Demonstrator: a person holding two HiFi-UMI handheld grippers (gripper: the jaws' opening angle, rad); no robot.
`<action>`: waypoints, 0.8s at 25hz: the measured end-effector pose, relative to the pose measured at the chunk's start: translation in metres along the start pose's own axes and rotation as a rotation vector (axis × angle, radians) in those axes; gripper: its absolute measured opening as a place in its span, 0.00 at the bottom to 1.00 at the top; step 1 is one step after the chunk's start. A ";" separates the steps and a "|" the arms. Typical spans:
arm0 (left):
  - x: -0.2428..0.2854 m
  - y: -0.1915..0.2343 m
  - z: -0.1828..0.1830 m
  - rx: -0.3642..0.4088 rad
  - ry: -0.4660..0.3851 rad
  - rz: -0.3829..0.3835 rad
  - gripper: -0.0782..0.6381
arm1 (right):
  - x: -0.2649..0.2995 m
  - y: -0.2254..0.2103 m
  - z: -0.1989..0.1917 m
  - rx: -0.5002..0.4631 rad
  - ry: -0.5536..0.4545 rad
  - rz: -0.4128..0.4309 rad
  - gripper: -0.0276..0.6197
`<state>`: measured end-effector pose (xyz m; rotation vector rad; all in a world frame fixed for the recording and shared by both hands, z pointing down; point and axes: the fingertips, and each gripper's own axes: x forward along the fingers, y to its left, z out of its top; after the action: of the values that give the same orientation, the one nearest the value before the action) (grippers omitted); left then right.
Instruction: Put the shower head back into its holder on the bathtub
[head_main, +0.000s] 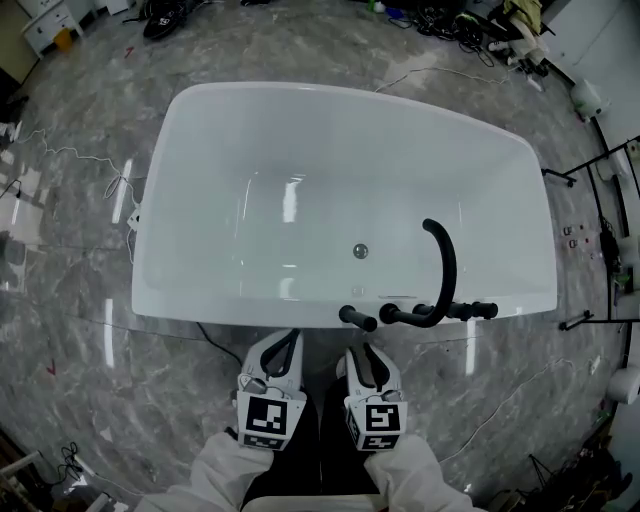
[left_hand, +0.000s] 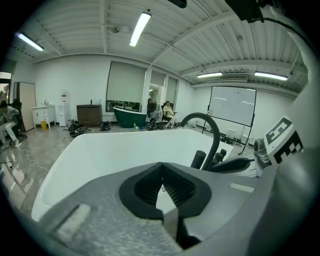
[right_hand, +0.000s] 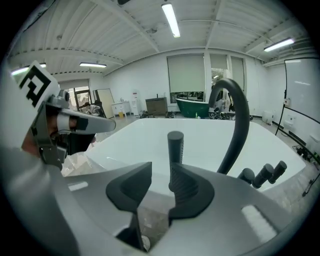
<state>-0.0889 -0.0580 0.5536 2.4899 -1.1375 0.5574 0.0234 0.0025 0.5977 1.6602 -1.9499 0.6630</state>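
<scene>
At the near rim of the bathtub (head_main: 200, 305), the shower head (head_main: 358, 319) stands upright, seemingly already seated, just ahead of the right tool (head_main: 366, 352), whose jaws are apart and empty; the left tool (head_main: 283, 345), jaws together, is farther away.

The shower head (head_main: 358, 319) stands on the bathtub's (head_main: 200, 130) near rim, left of the spout (head_main: 445, 262); left claw (head_main: 284, 345) and right claw (head_main: 366, 356) hover just before it.

Tub (head_main: 300, 100): glossy white, smooth, looks acrylic. Spout (head_main: 446, 262): matt black. Floor (head_main: 80, 300): polished grey marble-look, reflective. Left gripper (left_hand: 161, 166) and right gripper (right_hand: 160, 172): shells matt pale grey plastic, speckled. Pads (right_hand: 184, 187): black, ribbed, look rubbery. Sleeves (head_main: 230, 465): white cloth.
</scene>
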 end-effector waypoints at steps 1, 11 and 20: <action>-0.003 -0.003 0.004 -0.001 -0.003 0.001 0.11 | -0.006 0.001 0.007 -0.001 -0.009 0.004 0.22; -0.025 -0.031 0.024 -0.006 -0.006 0.009 0.11 | -0.048 0.007 0.052 -0.017 -0.076 0.032 0.11; -0.048 -0.067 0.030 0.005 -0.015 0.057 0.11 | -0.090 0.003 0.059 -0.014 -0.142 0.127 0.07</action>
<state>-0.0602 -0.0002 0.4943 2.4764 -1.2180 0.5583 0.0302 0.0324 0.4942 1.6253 -2.1695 0.5902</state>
